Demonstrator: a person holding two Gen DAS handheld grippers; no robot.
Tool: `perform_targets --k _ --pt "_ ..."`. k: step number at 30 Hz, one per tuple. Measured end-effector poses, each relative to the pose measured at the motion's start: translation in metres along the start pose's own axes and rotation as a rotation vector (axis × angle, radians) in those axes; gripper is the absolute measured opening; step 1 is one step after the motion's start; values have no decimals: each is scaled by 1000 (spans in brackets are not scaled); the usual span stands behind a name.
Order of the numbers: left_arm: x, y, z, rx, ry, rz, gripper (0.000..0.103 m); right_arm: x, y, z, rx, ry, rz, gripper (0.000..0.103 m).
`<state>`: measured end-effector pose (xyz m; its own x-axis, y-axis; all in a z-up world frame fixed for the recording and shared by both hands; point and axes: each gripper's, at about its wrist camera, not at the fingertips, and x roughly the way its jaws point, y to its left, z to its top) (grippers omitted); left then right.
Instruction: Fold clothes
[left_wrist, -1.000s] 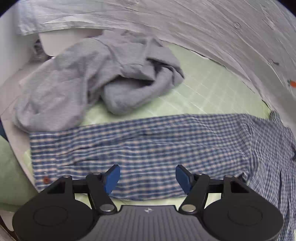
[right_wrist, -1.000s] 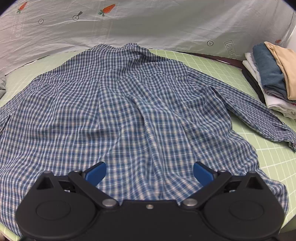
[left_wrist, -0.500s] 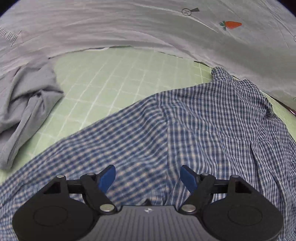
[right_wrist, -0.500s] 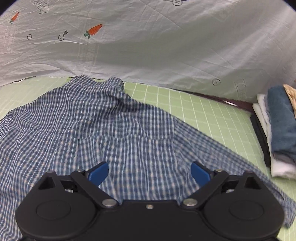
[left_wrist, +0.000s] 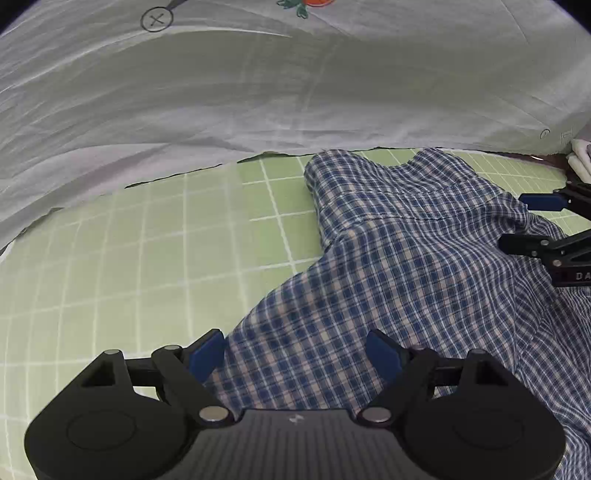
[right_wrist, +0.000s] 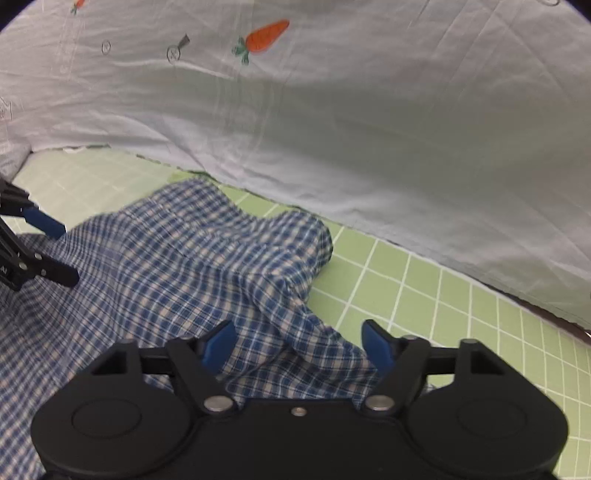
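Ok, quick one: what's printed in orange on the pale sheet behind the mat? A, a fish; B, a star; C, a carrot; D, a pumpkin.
C: an orange carrot with green leaves is printed on the pale sheet hanging behind the green mat.

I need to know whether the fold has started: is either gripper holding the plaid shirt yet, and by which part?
Nothing is gripped yet. The left gripper is open over the plaid shirt at one shoulder; the right gripper is closing around the other shoulder, its pads not yet pressing.
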<state>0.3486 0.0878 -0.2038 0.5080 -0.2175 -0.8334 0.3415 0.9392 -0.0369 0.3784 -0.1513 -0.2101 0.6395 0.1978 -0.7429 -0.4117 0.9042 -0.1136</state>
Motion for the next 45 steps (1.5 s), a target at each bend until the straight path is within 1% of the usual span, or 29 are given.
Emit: perform_targets --k 1,2,3,4,5,7,9,14,15,16,17,18,19,20,21,22,23,24,26,27,30,32,35,36,38,40,41,43,45 --pt "3 -4 2 22 -11 -2 77 6 -2 -2 1 20 9 51" --pt "4 -8 3 58 -30 1 55 8 -4 -2 10 25 34 48" --pt "5 -12 6 94 -50 -18 20 7 -7 -3 27 11 66 34" --pt "7 -15 10 110 -54 -46 2 7 -10 -3 43 -2 99 16" --pt "9 -18 14 118 -63 -45 4 6 -13 -3 56 -15 124 11" --pt "14 -23 25 138 -92 -28 3 7 -16 -1 51 -43 105 5" --pt "17 -25 40 151 -133 -12 3 7 -25 7 72 -84 61 4" --pt "34 -22 110 119 -273 39 4 19 -67 45 205 -196 -15 4" --pt "40 -24 124 93 -279 54 5 24 -73 53 213 -205 -36 5" --pt "47 -26 137 62 -280 69 7 32 -78 63 215 -199 -67 9" --pt "51 -28 146 45 -266 76 14 38 -81 68 219 -173 -99 13" --pt "54 -31 151 26 -255 86 23 43 -84 73 224 -146 -133 24" --pt "51 -33 152 7 -256 92 26 43 -86 75 228 -121 -168 36" --pt "45 -34 149 -14 -266 84 36 35 -87 72 236 -128 -186 41" --pt "36 -33 142 -37 -277 70 51 22 -87 64 246 -154 -184 52" --pt "26 -31 134 -60 -288 56 58 8 -88 55 256 -176 -182 65" --pt "14 -29 123 -85 -297 53 67 -7 -87 43 270 -182 -185 72" --pt "2 -27 110 -111 -307 53 68 -23 -86 28 289 -180 -194 79" --pt "-23 -20 79 -179 -292 65 69 -54 -85 -5 330 -159 -208 79" --pt "-35 -17 61 -217 -281 71 71 -69 -83 -24 352 -137 -220 80" --pt "-71 -12 -2 -312 -220 100 72 -115 -76 -86 395 -60 -277 81" --pt "-95 -12 -52 -378 -147 133 73 -146 -71 -126 412 1 -319 81" --pt "-122 -15 -120 -479 -52 153 73 -192 -61 -183 479 68 -354 82" --pt "-129 -17 -139 -511 -27 158 73 -204 -56 -197 498 83 -365 82" --pt "-140 -21 -168 -557 -2 161 73 -232 -48 -227 531 110 -393 83" --pt "-151 -26 -196 -601 20 162 73 -250 -42 -248 563 130 -405 86" --pt "-154 -28 -207 -624 25 141 73 -259 -38 -259 581 137 -402 86" --pt "-154 -31 -217 -661 33 91 73 -271 -30 -273 600 144 -395 86" --pt "-152 -35 -220 -668 33 63 73 -281 -21 -284 608 146 -386 87"
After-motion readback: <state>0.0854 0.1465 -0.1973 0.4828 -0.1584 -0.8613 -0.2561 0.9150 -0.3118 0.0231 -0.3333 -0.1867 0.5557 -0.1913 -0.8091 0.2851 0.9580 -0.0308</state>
